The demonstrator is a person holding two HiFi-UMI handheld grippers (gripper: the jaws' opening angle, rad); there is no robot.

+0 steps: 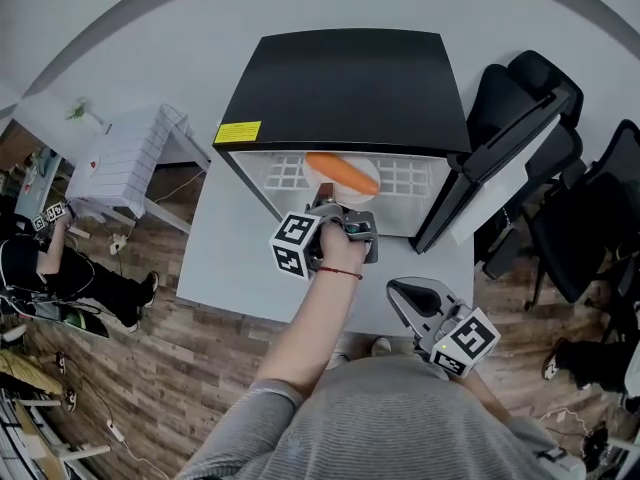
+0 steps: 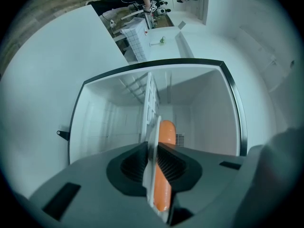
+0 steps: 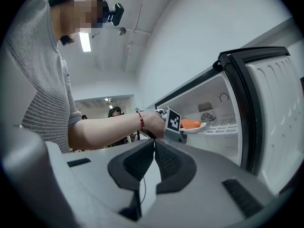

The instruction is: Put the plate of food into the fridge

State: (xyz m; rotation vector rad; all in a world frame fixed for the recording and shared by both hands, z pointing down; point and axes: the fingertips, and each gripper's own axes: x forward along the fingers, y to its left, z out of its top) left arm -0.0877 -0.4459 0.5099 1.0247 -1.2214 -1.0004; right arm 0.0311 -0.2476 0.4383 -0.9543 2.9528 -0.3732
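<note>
Left gripper [image 2: 152, 161] is clamped tight on the plate [image 2: 155, 127] rim, orange food [image 2: 166, 132] on it, inside the fridge [image 1: 340, 88]. Right gripper [image 3: 154, 148] is closed and empty, outside the fridge.

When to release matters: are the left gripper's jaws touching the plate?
Touching. The left gripper view shows the left gripper pressing both pads on the plate.

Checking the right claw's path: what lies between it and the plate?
In the right gripper view, the person's left hand and a marker cube stand between the right claw and the plate.
</note>
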